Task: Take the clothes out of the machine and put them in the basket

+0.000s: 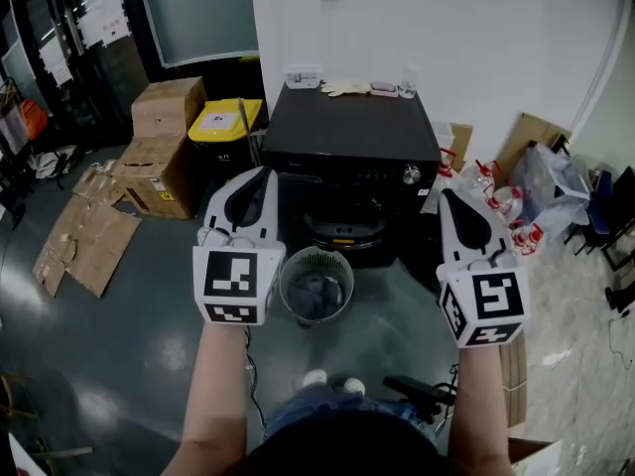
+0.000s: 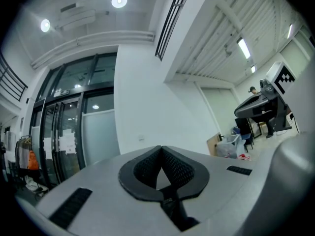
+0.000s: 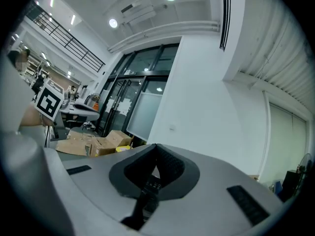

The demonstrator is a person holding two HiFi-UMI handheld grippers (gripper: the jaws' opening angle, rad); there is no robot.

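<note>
Here, two shut, empty grippers flank a basket of clothes.
The left gripper [image 1: 260,175] and the right gripper [image 1: 445,196] are held level, each with its jaws pressed together on nothing. Between them in the head view, the round basket [image 1: 290,264] stands on the floor just in front of the black machine [image 1: 347,132], with bluish clothes [image 1: 316,296] inside it. Cardboard boxes [image 1: 167,107] sit left of the machine.
</note>
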